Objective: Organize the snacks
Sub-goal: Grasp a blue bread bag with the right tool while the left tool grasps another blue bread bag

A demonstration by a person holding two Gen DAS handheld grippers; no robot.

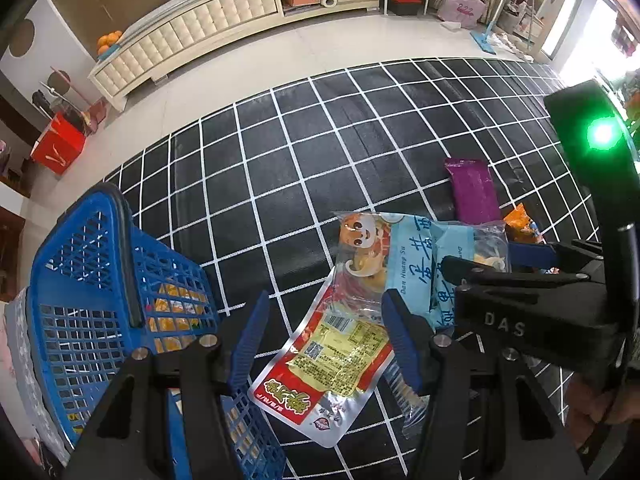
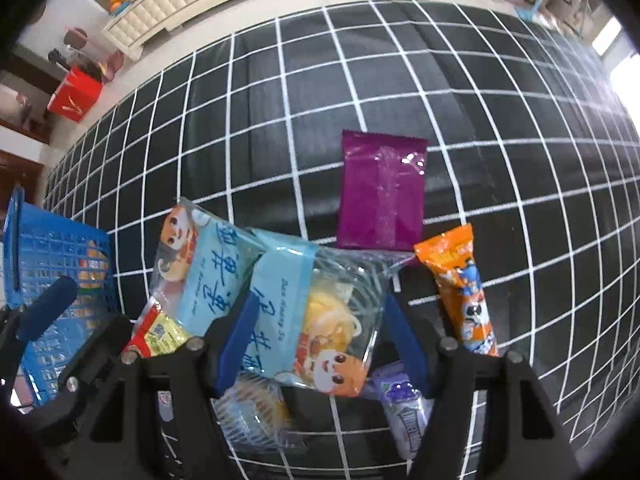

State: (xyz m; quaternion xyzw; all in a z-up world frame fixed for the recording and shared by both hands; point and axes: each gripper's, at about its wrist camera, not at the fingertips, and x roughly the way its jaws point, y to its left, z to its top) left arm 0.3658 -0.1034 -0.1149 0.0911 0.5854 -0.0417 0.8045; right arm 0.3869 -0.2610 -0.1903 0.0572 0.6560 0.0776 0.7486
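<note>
Left gripper (image 1: pixel 324 340) spread over the red packet (image 1: pixel 320 364), basket (image 1: pixel 100 280) tight alongside. Right gripper (image 2: pixel 316 340) spread over the blue bag (image 2: pixel 304 312) reading "Dan Huang Su". Beyond the purple pack (image 2: pixel 382 192), open mat (image 2: pixel 500 100).

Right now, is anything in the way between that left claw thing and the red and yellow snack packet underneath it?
Nothing visible. The left gripper is open above the red and yellow foil snack packet, nothing between them. A pale blue cartoon-printed packet overlaps only its far end. The blue plastic mesh basket stands close beside it, that short path clear.
</note>
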